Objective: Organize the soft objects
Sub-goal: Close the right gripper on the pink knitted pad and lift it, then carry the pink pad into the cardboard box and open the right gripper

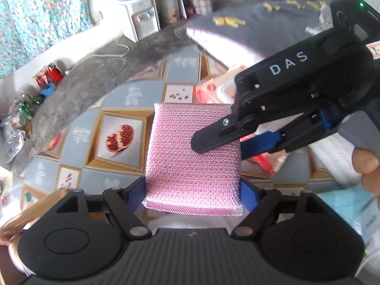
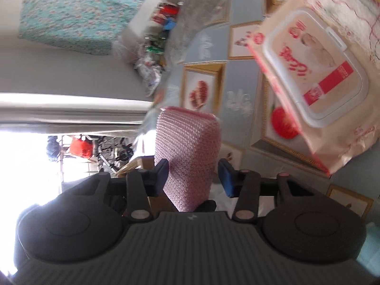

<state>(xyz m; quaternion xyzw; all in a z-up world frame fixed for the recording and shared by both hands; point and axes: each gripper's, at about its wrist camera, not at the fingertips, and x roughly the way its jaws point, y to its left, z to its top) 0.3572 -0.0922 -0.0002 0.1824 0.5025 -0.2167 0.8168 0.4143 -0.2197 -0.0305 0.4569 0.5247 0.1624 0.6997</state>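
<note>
The pink sponge (image 1: 192, 156) points lengthwise away from the left gripper (image 1: 192, 193).

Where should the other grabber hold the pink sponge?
Pinch the pink sponge across its two big flat faces, near its free side edge, coming in from the side. It is thin that way, so the jaws fit around it easily. The left gripper already holds its near end, so that spot is taken. The right gripper is lined up like this.
</note>
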